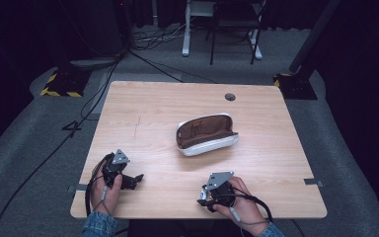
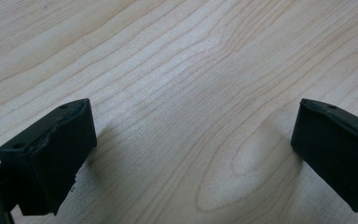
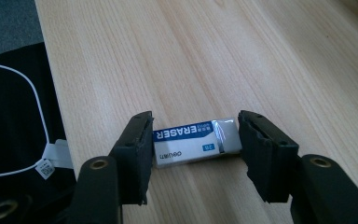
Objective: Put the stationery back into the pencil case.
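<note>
We find the eraser (image 3: 196, 143), a small rectangular block in a glossy white-and-blue paper sleeve printed "ERASER", lying flat on the bench (image 1: 153, 108) near its front edge. In the right gripper view the right gripper (image 3: 193, 149) has its two black, matte, blocky fingers (image 3: 135, 154) pressed against the short ends of the eraser, one on each end; the grip is closed on it, and the eraser rests on the wood. In the high view the right gripper (image 1: 216, 191) sits in the person's hand, on the front side of the pouch (image 1: 206, 134).

The pouch is an oblong, soft-sided case, white outside with a brown lining, lying open near the middle of the bench, well apart from the eraser.

The left gripper (image 1: 123, 177) rests to the front left of the pouch. In the left gripper view its fingers (image 2: 51, 154) stand wide apart with bare wood between them, holding nothing.

The bench top is pale laminate with a visible flowing wood grain, rectangular with rounded corners.
</note>
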`<move>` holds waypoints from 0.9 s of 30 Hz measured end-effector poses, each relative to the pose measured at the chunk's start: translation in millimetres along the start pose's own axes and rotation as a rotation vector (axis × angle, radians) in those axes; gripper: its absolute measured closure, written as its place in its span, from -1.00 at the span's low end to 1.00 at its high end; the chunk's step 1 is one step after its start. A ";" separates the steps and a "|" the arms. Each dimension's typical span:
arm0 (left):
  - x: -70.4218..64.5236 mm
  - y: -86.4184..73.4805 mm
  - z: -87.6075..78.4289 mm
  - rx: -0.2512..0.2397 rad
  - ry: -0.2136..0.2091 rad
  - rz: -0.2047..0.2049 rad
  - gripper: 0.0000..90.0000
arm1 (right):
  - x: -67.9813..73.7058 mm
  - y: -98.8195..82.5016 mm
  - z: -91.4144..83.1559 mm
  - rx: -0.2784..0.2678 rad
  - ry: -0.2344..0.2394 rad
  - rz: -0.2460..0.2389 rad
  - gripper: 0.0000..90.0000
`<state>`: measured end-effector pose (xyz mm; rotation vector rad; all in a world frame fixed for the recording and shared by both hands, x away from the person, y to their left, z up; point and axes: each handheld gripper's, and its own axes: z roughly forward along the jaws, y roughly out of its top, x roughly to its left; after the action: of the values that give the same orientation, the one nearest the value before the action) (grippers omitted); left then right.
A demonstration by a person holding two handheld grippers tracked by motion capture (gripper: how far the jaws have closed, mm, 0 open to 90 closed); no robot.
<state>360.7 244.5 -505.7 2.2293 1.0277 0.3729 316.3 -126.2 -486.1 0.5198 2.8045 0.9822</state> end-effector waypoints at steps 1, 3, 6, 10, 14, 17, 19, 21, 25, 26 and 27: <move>0.1 0.0 0.0 0.000 0.000 0.002 -0.99 | -0.1 0.2 -0.3 -0.003 0.000 0.001 0.05; 0.1 0.0 0.0 -0.001 0.000 0.002 -0.99 | 0.1 1.2 -1.7 -0.004 0.000 0.005 0.04; 0.1 0.0 0.0 0.000 0.000 0.001 -0.99 | -0.1 3.5 -4.9 -0.020 0.000 0.006 0.05; 0.0 0.0 0.0 0.000 0.000 0.000 -0.99 | -1.0 8.0 -11.1 -0.031 -0.001 0.009 0.05; 0.0 0.0 0.0 0.000 0.000 0.000 -0.99 | -1.5 11.8 -16.3 -0.046 0.000 0.017 0.05; 0.1 0.0 0.0 0.000 0.000 0.002 -0.99 | -3.8 18.1 -23.9 -0.060 -0.007 0.014 0.05; 0.0 0.0 0.0 0.000 0.000 0.000 -0.99 | -5.6 22.5 -28.4 -0.070 -0.014 0.016 0.05; 0.1 0.0 0.0 0.000 0.000 0.002 -0.99 | -6.6 23.9 -30.1 -0.074 -0.014 0.014 0.05; 0.0 0.0 0.0 0.000 0.000 0.000 -0.99 | -13.2 34.6 -39.8 -0.096 -0.026 0.036 0.05; 0.0 0.0 0.0 0.000 0.000 0.000 -0.99 | -13.2 34.6 -39.8 -0.096 -0.026 0.036 0.05; 0.1 0.0 0.0 -0.001 0.000 0.001 -0.99 | -15.3 36.7 -41.3 -0.096 -0.028 0.043 0.05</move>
<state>360.8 244.5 -505.7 2.2296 1.0261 0.3738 331.5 -128.9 -430.9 0.5784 2.7169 1.1025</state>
